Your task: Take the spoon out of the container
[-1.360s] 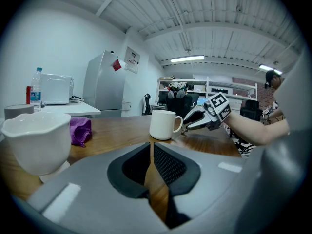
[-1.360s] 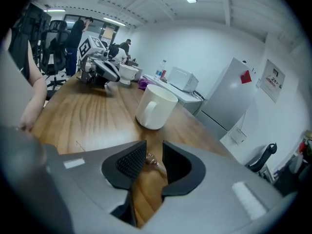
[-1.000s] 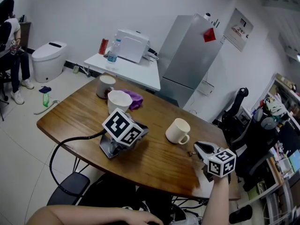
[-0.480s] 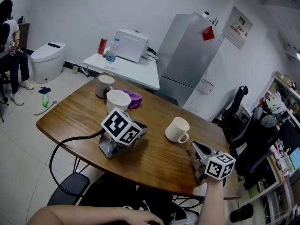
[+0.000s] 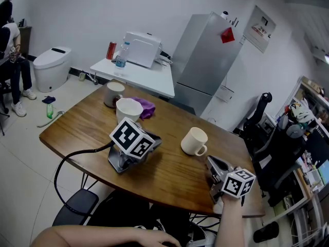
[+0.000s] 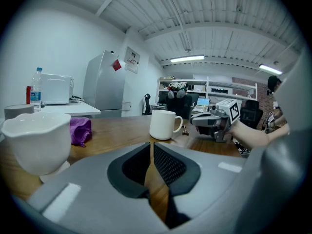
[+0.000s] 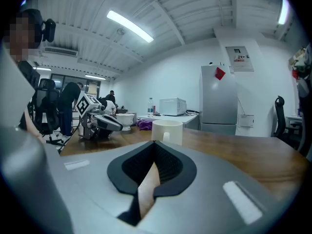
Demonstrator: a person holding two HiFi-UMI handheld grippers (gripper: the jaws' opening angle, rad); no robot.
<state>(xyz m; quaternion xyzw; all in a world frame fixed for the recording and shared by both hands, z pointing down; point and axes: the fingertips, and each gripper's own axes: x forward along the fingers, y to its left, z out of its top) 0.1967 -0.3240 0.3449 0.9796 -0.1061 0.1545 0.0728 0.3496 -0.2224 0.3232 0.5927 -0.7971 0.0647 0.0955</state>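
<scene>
- At the table (image 5: 77,130) edge, near the mug (image 5: 194,142): right gripper (image 5: 211,162) closed, empty.
- Likewise left gripper (image 5: 154,144): jaws together, nothing held.
- No spoon seen; possibly already out.

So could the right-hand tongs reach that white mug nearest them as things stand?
Probably yes. The white mug stands just ahead of the right tongs, with nothing seen on the wooden table between them. The tongs are shut, though, so they would need to open first.
</scene>
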